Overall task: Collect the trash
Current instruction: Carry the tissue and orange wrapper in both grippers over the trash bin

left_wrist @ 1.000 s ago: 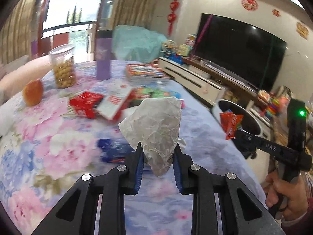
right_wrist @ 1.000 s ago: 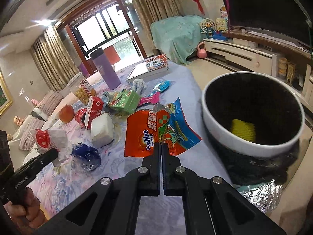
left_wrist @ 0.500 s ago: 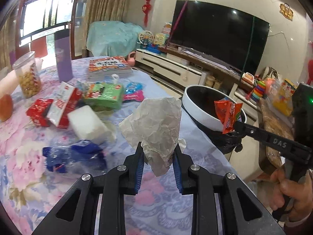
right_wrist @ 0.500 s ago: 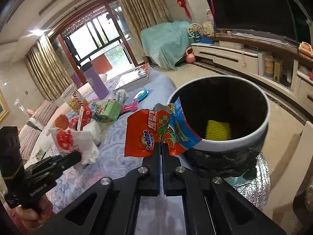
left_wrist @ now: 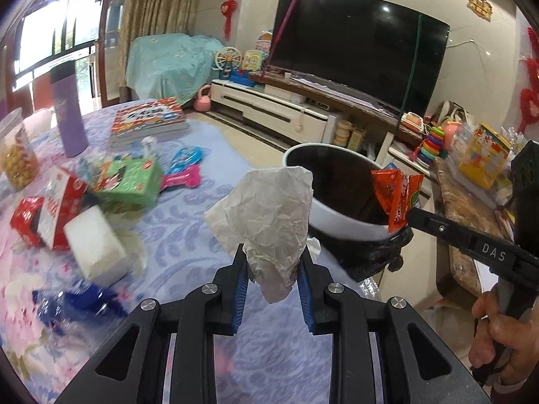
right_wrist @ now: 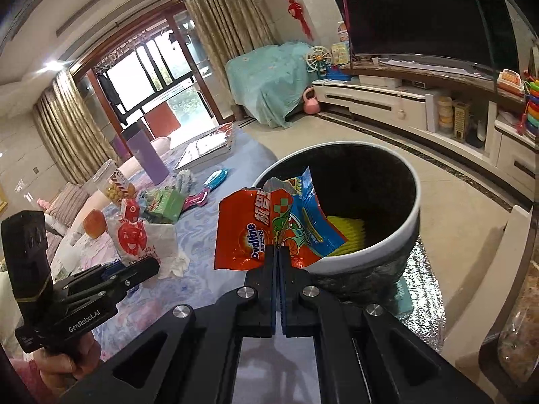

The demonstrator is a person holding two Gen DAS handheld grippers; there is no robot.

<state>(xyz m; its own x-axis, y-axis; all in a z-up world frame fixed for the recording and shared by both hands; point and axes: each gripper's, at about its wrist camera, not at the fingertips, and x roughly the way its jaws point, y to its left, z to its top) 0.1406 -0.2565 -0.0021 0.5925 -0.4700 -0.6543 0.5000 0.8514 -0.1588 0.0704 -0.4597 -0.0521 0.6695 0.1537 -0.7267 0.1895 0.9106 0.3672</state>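
My left gripper (left_wrist: 272,262) is shut on a crumpled white paper wrapper (left_wrist: 266,215) and holds it above the table edge, just left of the bin (left_wrist: 337,222). My right gripper (right_wrist: 279,252) is shut on an orange and blue Ovaltine packet (right_wrist: 269,229) and holds it over the near rim of the white bin (right_wrist: 387,245) with its black liner. A yellow piece of trash (right_wrist: 347,235) lies inside the bin. In the right wrist view the left gripper (right_wrist: 148,267) holds the wrapper (right_wrist: 145,239) at left. In the left wrist view the right gripper (left_wrist: 409,213) holds the packet (left_wrist: 394,195).
The flowered table (left_wrist: 188,222) carries a green box (left_wrist: 131,185), a red and white carton (left_wrist: 57,208), a white block (left_wrist: 94,245), blue wrappers (left_wrist: 77,303), a purple bottle (left_wrist: 67,111), a jar (left_wrist: 17,155) and books (left_wrist: 148,121). A TV cabinet (right_wrist: 421,107) stands behind the bin.
Both grippers have swung toward the bin with their loads. The Ovaltine packet has moved from over the table to over the bin's rim. The paper wrapper has come closer to the bin.
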